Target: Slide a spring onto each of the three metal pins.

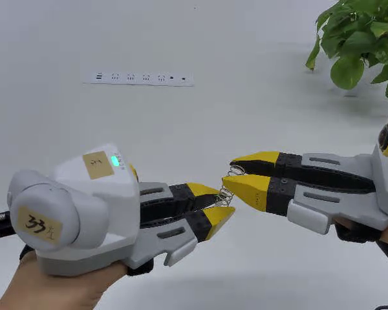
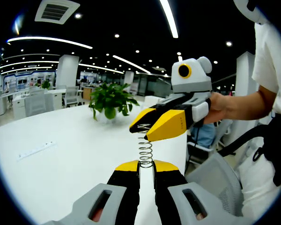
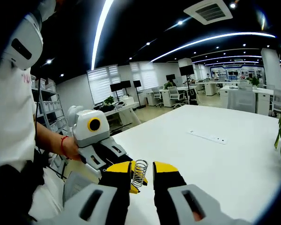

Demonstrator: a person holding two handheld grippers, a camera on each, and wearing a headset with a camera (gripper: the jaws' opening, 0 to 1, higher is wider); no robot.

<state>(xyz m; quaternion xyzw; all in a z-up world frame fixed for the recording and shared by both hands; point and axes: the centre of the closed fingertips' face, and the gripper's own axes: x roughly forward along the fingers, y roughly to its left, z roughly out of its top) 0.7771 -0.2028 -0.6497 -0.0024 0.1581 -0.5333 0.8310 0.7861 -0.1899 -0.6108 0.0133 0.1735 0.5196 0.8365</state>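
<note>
The left gripper (image 2: 145, 165), at the lower centre of its own view, is pinching the bottom coils of the small silver coiled-wire spring (image 2: 145, 150), its jaws nearly together. The right gripper (image 3: 143, 167) is bracketing the upper end with its jaws apart, and I cannot tell whether it is gripping. Whether a pin is lying inside the coils is too small to tell. The step is likely going best by keeping both tips in line and easing along the spring's axis without squashing coils, above the plain white tabletop (image 1: 181, 116).

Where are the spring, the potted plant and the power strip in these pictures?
spring (image 2: 145, 151), left gripper view, on its middle coils.
potted plant (image 1: 357, 39), head view, on its leaves.
power strip (image 1: 141, 79), head view, on the middle of its top face.
</note>
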